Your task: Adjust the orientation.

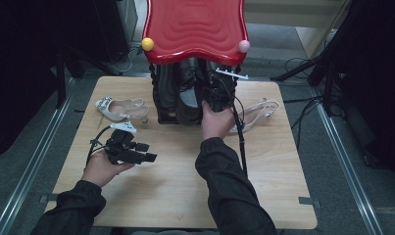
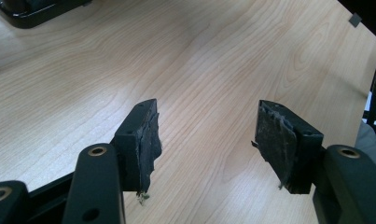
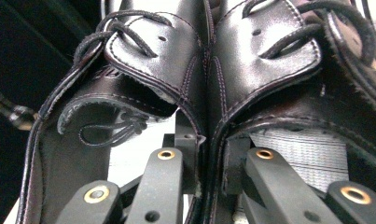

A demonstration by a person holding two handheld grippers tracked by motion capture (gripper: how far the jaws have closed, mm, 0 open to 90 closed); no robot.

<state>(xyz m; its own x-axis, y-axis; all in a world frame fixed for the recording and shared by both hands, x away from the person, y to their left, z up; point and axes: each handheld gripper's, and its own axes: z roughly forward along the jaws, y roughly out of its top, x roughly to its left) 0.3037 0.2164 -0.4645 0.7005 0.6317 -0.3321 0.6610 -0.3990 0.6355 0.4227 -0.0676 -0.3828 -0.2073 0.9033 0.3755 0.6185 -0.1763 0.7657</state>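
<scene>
Right gripper [image 3: 205, 163]: you had it clamped on the adjoining collars of two black leather lace-up shoes [image 3: 209, 70], directly ahead.
Left gripper [image 2: 206, 135]: jaws apart, empty.
Risk: thin bite; one shoe could slip.

Black leather shoes [image 1: 187, 93], glossy red rippled shelf [image 1: 196, 24], pale woodgrain table [image 1: 185, 196]

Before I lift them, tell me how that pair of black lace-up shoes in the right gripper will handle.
The black shoes look like thick stitched leather, so probably stiff and fairly heavy. The right gripper pinches both inner collar walls together, one jaw inside each shoe; the glossy leather may slip. Loose laces could snag on the black rack.
</scene>
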